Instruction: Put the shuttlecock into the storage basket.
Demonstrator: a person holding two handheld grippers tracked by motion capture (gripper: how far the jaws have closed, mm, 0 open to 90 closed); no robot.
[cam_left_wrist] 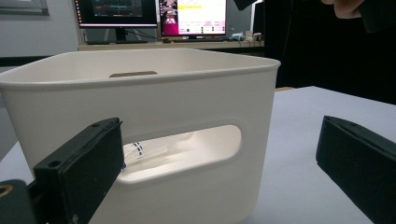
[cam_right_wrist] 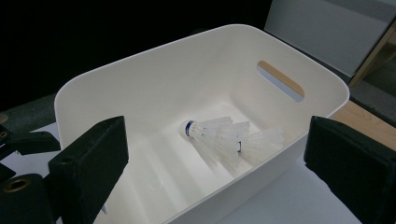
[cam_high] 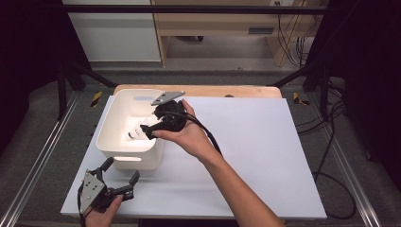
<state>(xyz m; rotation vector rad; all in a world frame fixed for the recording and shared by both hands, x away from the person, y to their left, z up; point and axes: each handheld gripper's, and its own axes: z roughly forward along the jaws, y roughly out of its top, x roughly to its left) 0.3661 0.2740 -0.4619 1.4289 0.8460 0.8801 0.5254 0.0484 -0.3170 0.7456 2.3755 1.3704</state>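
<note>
A white plastic bin (cam_high: 106, 127) with handle slots stands on the left part of the table. On its floor lie white feather shuttlecocks (cam_right_wrist: 219, 135), at least two, overlapping, one with a blue band at its cork. They also appear as a pale shape (cam_high: 136, 132) from above. My right gripper (cam_high: 147, 131) hangs over the bin's right rim, pointing down into it, jaws open and empty (cam_right_wrist: 218, 156). My left gripper (cam_high: 122, 169) rests near the table's front left corner, just in front of the bin (cam_left_wrist: 187, 98), open with nothing between its jaws (cam_left_wrist: 219, 154).
A white sheet (cam_high: 265, 156) covers the table, with a wooden edge (cam_high: 227, 90) showing at the back. Metal rails run along both sides. Cables (cam_high: 331, 175) lie on the floor at the right. Monitors (cam_left_wrist: 191, 16) stand beyond the bin.
</note>
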